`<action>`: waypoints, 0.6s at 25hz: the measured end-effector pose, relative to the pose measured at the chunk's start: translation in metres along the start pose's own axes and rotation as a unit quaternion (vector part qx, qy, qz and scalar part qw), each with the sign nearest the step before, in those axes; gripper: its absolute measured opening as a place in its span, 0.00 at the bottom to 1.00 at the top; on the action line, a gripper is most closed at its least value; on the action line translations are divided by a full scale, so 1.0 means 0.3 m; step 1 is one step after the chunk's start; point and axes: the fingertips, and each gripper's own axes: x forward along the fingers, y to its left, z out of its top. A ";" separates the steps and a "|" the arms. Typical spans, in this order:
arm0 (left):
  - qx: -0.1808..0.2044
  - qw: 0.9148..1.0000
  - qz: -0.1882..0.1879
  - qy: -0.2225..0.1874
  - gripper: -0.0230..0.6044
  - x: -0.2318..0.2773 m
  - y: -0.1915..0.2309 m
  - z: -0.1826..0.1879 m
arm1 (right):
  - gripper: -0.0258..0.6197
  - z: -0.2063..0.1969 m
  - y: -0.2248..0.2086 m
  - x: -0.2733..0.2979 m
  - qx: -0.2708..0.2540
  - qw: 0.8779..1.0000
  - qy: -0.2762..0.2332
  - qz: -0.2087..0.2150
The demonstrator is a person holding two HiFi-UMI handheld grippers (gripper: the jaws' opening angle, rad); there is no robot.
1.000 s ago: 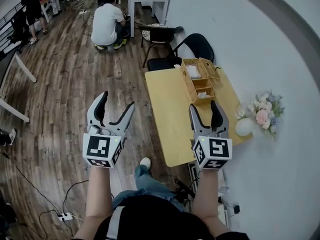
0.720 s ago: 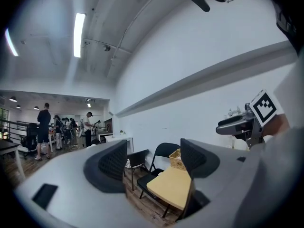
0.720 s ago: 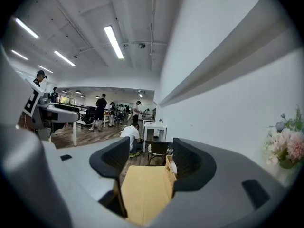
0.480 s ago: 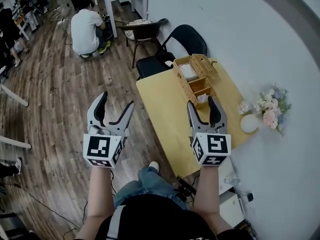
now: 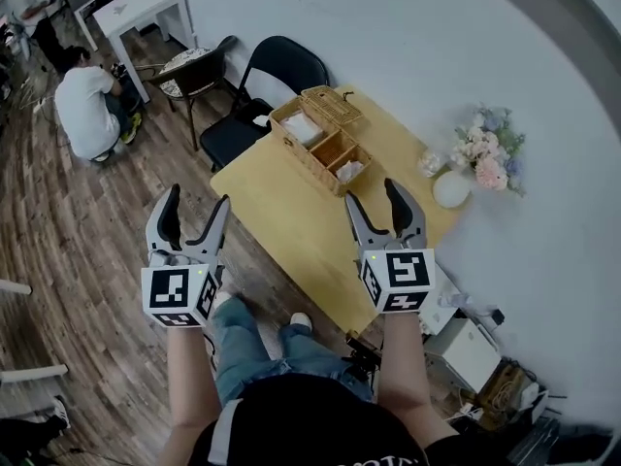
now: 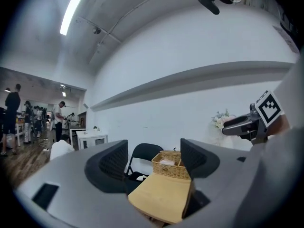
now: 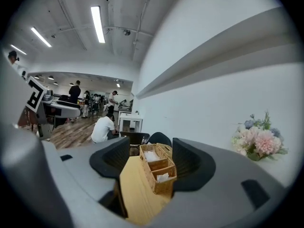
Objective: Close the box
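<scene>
Yellow wooden table (image 5: pixel 281 223) carrying the wicker box (image 5: pixel 307 163) at its far side, with the lid (image 5: pixel 333 105) thrown back: closing not yet begun. Left gripper (image 5: pixel 197 200) held level over the floor, right gripper (image 5: pixel 373 194) above the table's near edge. Both have jaws wide apart and empty, well apart from the box.

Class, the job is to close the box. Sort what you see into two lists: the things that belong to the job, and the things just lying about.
Belongs to the job:
- wicker box
- its lid, swung open
- left gripper, jaws apart, empty
- right gripper, jaws apart, empty

Just lying about:
- flowers
- white vase
- black chair
- white table
</scene>
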 end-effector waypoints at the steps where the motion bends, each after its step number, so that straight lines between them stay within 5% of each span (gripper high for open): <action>1: 0.003 1.000 -0.018 0.001 0.59 0.032 0.002 -0.003 | 0.49 -0.004 -0.013 0.002 0.005 1.000 0.002 -0.016; 8: 0.029 0.992 -0.123 -0.005 0.59 0.196 0.146 0.048 | 0.48 0.050 0.067 0.100 0.055 0.994 -0.006 -0.090; 15: 0.031 0.983 -0.180 -0.016 0.59 0.320 0.335 0.056 | 0.48 0.137 0.180 0.231 0.046 0.989 -0.012 -0.143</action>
